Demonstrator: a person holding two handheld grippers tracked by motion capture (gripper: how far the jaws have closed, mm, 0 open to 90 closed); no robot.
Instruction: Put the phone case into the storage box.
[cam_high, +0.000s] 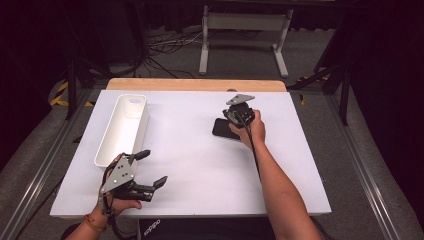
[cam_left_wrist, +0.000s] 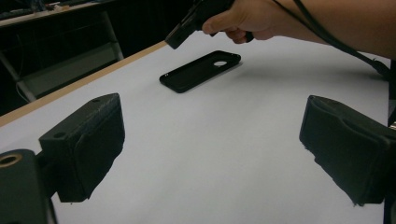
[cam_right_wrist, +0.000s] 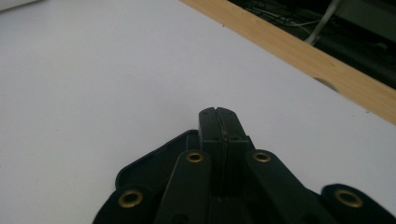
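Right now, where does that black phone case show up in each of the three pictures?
High view: the black phone case lies flat right of centre on the white table, just under the right claw.
Left gripper view: upper middle, camera hole showing, below the right hand.
Right gripper view: its dark edge peeks out beneath the shut jaws at the bottom.
Shared landmark: the table's wooden far edge.

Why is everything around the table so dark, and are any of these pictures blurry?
High view: light falls on the white table, the surroundings stay dim, and the image is soft. Left gripper view: the phone case casts a faint shadow; the near pads are blurred. Right gripper view: the shut right tool looks sharp, the background hazy.
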